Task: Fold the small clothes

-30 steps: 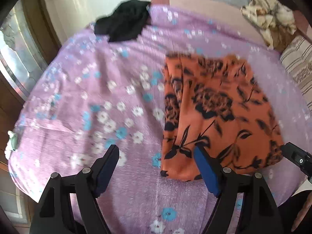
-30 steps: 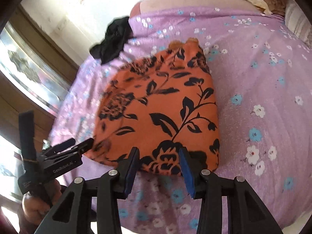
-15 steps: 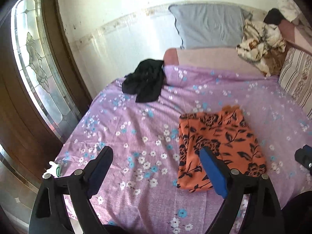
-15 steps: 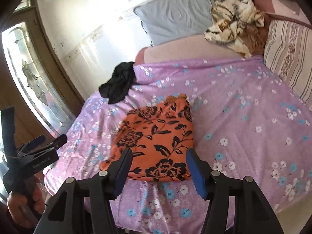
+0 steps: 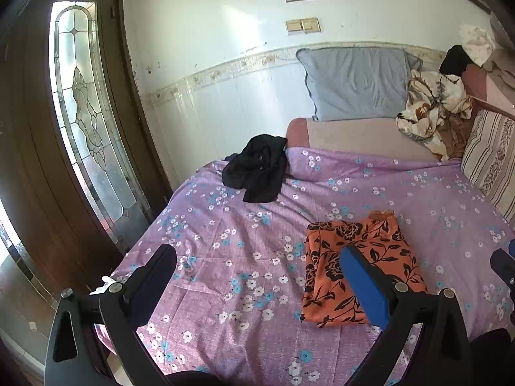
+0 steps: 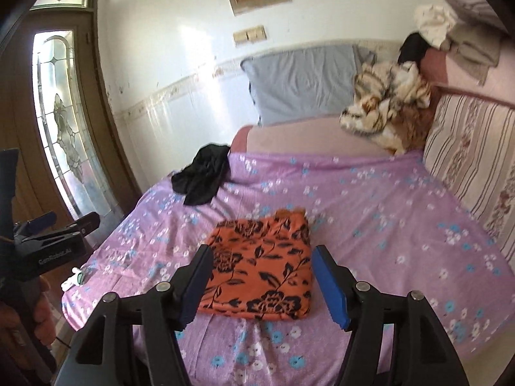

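Folded cloth, orange with a black flower print (image 6: 262, 273), is laid flat on the purple flowered bedsheet (image 6: 386, 225), and every other place is given from it. Nearer the camera than the orange cloth, the right hand-held gripper (image 6: 264, 286) is held above the bed; its jaws are opening, and no fabric is pressed by its blue pads (image 6: 331, 292), the cloth being seen only behind the gap. To the left of the orange cloth, the left hand-held gripper (image 5: 257, 286) is held over bare bedsheet (image 5: 225, 241); its jaws are opening too, spread wide, with nothing between them. In the left wrist view the orange cloth (image 5: 357, 267) is partly covered by that gripper's right finger. Beyond the orange cloth and to the left, a crumpled black garment (image 5: 257, 167) is left at the sheet's far edge. Farther back, a grey pillow (image 5: 357, 80) is propped against the wall.
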Available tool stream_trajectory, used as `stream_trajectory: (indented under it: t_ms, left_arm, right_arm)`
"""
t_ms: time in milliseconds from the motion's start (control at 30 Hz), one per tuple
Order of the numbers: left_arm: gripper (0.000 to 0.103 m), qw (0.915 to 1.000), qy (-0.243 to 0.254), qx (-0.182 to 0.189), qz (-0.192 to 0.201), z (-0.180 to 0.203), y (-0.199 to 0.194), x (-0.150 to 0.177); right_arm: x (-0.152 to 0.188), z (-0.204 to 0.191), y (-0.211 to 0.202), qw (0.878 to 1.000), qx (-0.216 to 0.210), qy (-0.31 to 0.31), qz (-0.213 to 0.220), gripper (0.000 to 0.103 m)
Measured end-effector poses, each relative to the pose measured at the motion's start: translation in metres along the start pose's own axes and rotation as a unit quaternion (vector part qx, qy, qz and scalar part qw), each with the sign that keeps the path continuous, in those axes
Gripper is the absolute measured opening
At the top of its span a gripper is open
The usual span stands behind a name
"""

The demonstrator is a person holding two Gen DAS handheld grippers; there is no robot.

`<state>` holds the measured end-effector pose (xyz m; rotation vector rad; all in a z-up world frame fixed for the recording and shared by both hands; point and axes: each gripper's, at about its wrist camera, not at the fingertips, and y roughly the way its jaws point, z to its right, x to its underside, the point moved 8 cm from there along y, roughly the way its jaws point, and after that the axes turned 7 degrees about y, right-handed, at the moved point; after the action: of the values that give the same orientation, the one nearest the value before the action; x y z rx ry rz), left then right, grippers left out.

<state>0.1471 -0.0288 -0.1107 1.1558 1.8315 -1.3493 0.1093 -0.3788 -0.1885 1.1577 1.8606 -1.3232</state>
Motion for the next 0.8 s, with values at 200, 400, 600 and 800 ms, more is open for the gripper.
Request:
stream_trajectory:
  t_ms: [200, 400, 600, 800]
  left_arm:
    - [0.101, 0.9999, -0.001, -0.004, 0.014, -0.007, -0.013, -0.006]
    - [0.101, 0.9997, -0.018, -0.006, 0.016, -0.019, -0.02, -0.009]
    - [0.101, 0.9994, -0.032, -0.009, 0.014, -0.029, -0.024, -0.009]
    - [0.101, 0.9988, -0.044, -0.01, 0.018, -0.038, -0.029, -0.011]
  right_arm:
    - [-0.008, -0.005, -0.01, 1.0, 0.001, -0.006, 0.021, 0.068]
    - [-0.011, -0.008, -0.014, 0.999, 0.008, -0.009, 0.03, 0.068]
    - [-0.01, -0.017, -0.016, 0.999, 0.009, -0.022, 0.034, 0.068]
    - [-0.011, -0.022, -0.018, 0.999, 0.008, -0.026, 0.033, 0.068]
